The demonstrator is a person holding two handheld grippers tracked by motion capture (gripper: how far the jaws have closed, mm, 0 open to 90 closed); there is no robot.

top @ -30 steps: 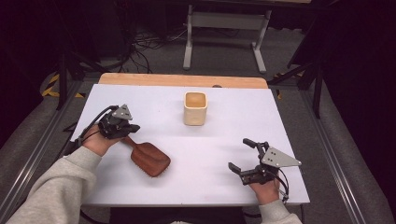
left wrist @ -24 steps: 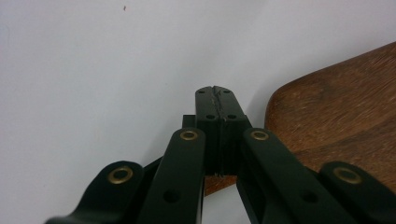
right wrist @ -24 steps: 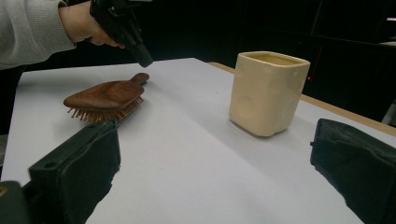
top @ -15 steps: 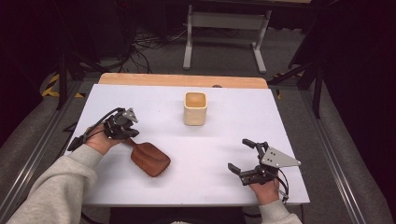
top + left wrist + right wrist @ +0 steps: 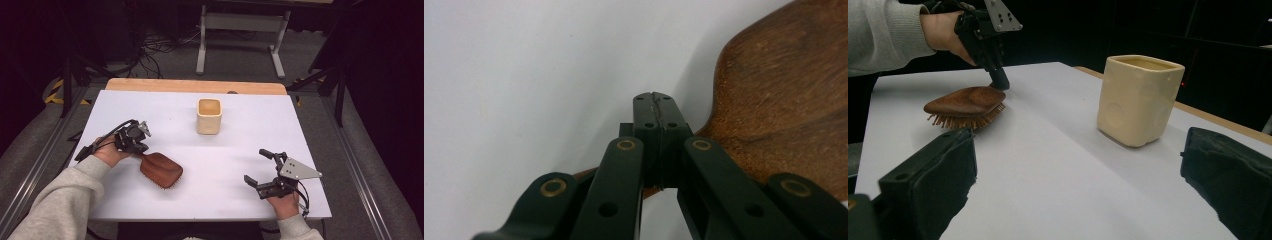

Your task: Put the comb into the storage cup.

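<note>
Bristles [image 5: 967, 120] show under hairbrush [image 5: 160, 169]; left tongs [image 5: 138, 149] closed, right tongs [image 5: 260, 167] agape, empty.

In the left gripper view, the brush's handle [image 5: 589, 175] is almost fully hidden under the left tongs [image 5: 655, 112]; if the pads pinch it cannot be seen. The brush head [image 5: 784, 100] is cut by the right and top edges. In the right gripper view, the right tongs [image 5: 1078, 185] are cut by the bottom edge. The cup's [image 5: 1139, 97] inside stays hidden behind its rim.
</note>
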